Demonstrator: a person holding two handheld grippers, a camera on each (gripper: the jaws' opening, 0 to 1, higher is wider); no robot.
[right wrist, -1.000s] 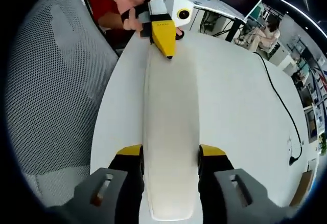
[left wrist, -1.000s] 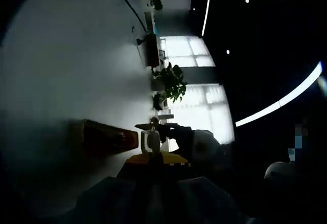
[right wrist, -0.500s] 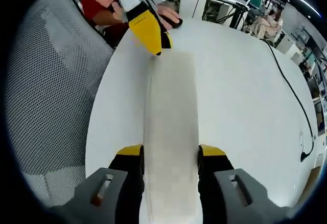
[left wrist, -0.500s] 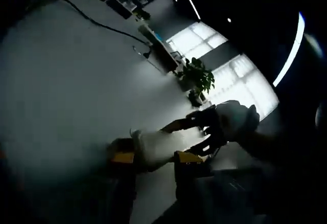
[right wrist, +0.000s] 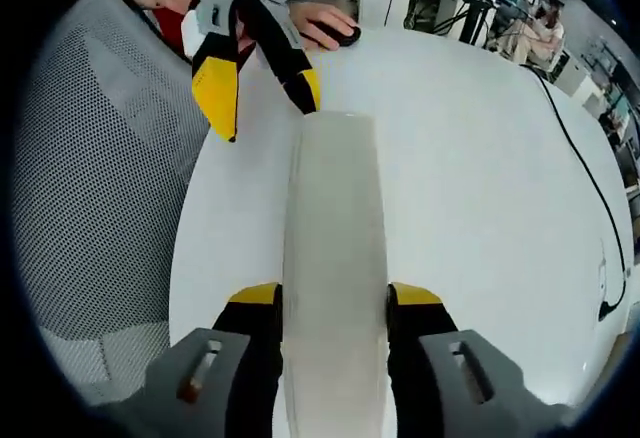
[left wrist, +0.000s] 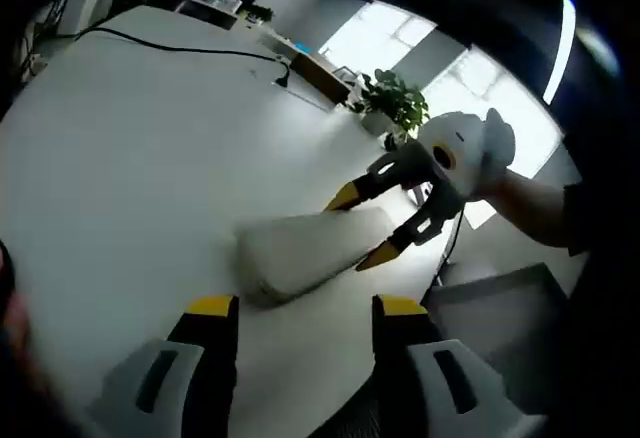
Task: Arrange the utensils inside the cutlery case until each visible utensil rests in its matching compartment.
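A long white cutlery case [right wrist: 335,248], closed, lies lengthwise on the white table [right wrist: 480,158]. My right gripper [right wrist: 335,303] is shut on its near end, with the yellow-tipped jaws pressed against both long sides. In the right gripper view my left gripper [right wrist: 262,96] hovers at the case's far end, open, with nothing between its fingers. From the left gripper view the case [left wrist: 310,250] lies just ahead of my open left gripper [left wrist: 305,310], and the right gripper [left wrist: 366,226] straddles its other end. No utensils show.
A grey mesh chair [right wrist: 90,158] stands beside the table's left edge. A person's hand rests on a dark mouse [right wrist: 345,33] beyond the case. A black cable [right wrist: 575,208] runs over the table at the right. A potted plant [left wrist: 395,108] stands past the table.
My left gripper, earlier shut at the case's far end, has come off it, lifted clear and opened. The right gripper keeps its hold on the case.
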